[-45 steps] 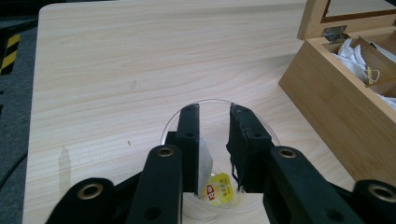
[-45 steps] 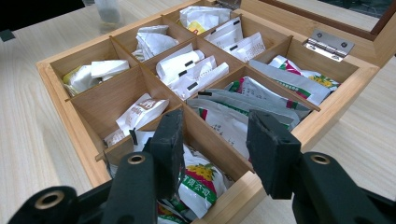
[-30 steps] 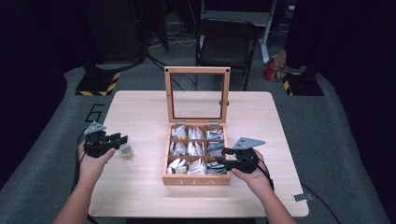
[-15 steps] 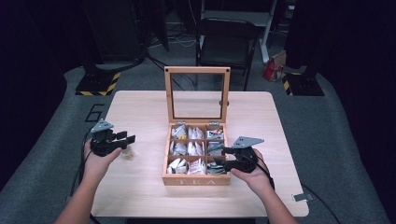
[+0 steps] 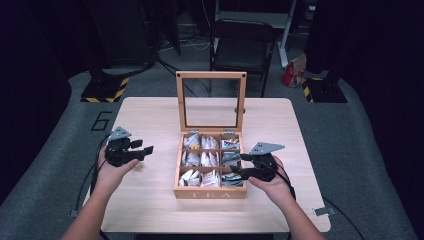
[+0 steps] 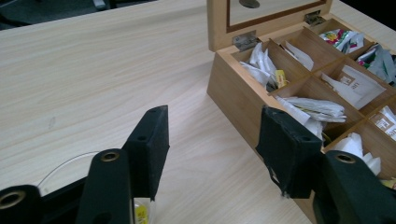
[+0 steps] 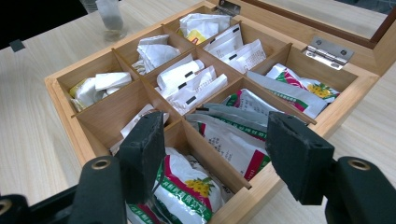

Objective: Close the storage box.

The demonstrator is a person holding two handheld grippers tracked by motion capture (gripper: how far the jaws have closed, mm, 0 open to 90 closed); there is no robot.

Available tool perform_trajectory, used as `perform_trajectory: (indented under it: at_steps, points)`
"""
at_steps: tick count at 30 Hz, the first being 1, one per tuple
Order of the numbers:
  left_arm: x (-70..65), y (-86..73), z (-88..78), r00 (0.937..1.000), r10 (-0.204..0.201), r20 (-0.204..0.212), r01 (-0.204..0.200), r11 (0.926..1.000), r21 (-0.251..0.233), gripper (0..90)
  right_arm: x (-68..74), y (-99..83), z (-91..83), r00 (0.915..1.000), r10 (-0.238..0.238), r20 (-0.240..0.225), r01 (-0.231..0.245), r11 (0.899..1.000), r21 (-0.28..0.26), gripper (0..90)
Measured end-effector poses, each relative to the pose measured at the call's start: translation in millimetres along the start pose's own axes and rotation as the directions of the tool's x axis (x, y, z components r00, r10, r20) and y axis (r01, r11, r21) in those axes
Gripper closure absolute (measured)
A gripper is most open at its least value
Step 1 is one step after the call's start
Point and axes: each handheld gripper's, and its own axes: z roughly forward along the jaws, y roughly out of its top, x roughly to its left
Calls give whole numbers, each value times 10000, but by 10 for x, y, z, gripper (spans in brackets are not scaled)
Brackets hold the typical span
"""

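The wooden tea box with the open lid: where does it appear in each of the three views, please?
High view: the tea box stands at the table's centre, between the two hands, lid upright.
Left gripper view: its corner fills the upper right, beyond the right finger.
Right gripper view: its compartments spread across the frame, under the fingers.
Shared landmark: the metal lid hinge.

Light wooden table point(image 5: 280, 120). Black folding chair point(image 5: 240, 47) beyond table at 12 o'clock. Yellow-black striped base point(image 5: 106, 90) on floor at 10 o'clock. Red bag point(image 5: 291, 76) on floor at 1 o'clock. Grey carpet point(image 5: 365, 150) around table.
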Motion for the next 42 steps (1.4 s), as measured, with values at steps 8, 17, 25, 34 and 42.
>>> perform_trajectory:
  at_steps: [8,17,25,34,42]
  points:
    - [-115,38,76,9989,191,433,-189,9998,-49,408,-92,123,-4,9995,115,278,-119,9998,139,358]
    - [-198,91,110,9967,207,787,-202,9998,-73,412,-204,305,-20,9987,57,514,-57,10000,10,361]
    - [-260,105,83,9935,123,1129,-97,9997,-235,413,-321,427,-14,9978,178,640,-183,9998,66,372]
    - [-288,108,57,9937,289,1080,-265,9994,-232,417,-423,584,34,9972,126,739,-121,9999,-76,381]
    - [-321,62,54,9919,259,1242,-222,9993,-314,422,-566,666,144,9944,160,1044,-162,9999,17,388]
